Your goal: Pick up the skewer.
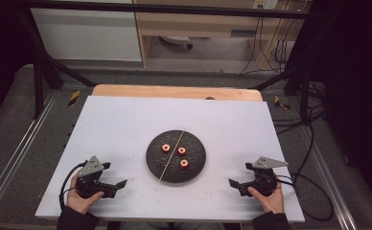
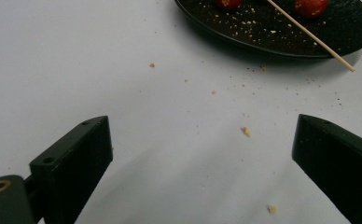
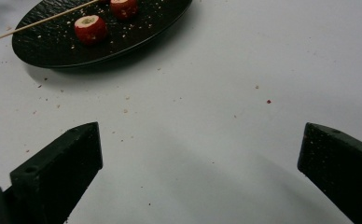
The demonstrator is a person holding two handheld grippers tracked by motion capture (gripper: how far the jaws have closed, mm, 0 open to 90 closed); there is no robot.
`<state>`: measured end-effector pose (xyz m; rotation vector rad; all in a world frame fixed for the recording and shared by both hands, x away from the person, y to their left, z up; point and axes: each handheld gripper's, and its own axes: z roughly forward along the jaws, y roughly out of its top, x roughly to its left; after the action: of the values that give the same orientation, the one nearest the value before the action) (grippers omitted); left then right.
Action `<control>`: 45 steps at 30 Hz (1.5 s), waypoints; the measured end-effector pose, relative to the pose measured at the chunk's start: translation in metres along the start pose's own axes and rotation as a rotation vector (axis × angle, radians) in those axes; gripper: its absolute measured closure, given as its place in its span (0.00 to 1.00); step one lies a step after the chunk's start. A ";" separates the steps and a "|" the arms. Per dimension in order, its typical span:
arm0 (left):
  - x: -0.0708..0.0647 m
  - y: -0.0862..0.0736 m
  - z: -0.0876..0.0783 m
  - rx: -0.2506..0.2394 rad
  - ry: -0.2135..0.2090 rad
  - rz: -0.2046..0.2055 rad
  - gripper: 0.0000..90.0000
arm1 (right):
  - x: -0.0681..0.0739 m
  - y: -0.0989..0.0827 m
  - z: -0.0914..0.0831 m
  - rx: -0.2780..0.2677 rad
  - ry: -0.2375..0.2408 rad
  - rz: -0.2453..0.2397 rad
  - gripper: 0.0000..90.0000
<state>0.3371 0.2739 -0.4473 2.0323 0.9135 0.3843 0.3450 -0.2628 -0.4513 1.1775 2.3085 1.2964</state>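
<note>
The left gripper (image 1: 113,178) rests low over the near left part of the white surface (image 1: 122,124), held in the person's left hand (image 1: 82,200), its two black jaws spread wide with nothing between them; in the left gripper view the gripper (image 2: 202,154) frames bare white surface (image 2: 76,70) dotted with a few pale crumbs (image 2: 246,131). The right gripper (image 1: 239,176) sits at the near right part of the surface, held in the person's right hand (image 1: 270,199), its jaws likewise spread wide and empty, as the right gripper view shows around the gripper (image 3: 200,149). Each gripper points inward toward the middle, where a round black textured plate (image 1: 198,167) lies flat, well apart from both. On the plate lie three small red cylindrical pieces with pale centres (image 1: 184,164), two toward the far side and one nearer the person. A thin wooden skewer (image 1: 167,170) lies diagonally across the plate, its near end reaching past the rim onto the surface. In the left gripper view the plate (image 2: 263,39) sits ahead and to the right, with the skewer (image 2: 319,42) tip overhanging its edge. In the right gripper view the plate (image 3: 53,46) sits ahead and to the left, one red piece (image 3: 90,28) close to the skewer (image 3: 39,21). Fine crumbs scatter over the plate and the surface around it.
</note>
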 end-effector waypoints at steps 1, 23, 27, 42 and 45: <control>0.000 0.000 0.000 0.001 0.001 0.000 0.05 | 0.000 0.000 0.000 0.000 0.001 0.000 0.01; -0.017 0.016 0.000 -0.008 0.006 0.017 0.06 | -0.001 0.001 -0.001 0.007 -0.015 -0.011 0.01; -0.021 0.022 0.003 0.005 0.014 0.025 0.06 | -0.001 0.001 -0.001 0.007 -0.017 -0.012 0.01; -0.042 0.051 0.016 0.051 0.053 0.061 0.08 | -0.001 0.000 0.001 0.014 -0.021 -0.016 0.01; -0.049 0.059 0.020 0.058 0.057 0.073 0.08 | -0.001 0.001 0.001 0.015 -0.023 -0.017 0.01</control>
<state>0.3426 0.2047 -0.4086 2.1215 0.8959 0.4632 0.3461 -0.2629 -0.4514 1.1682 2.3105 1.2551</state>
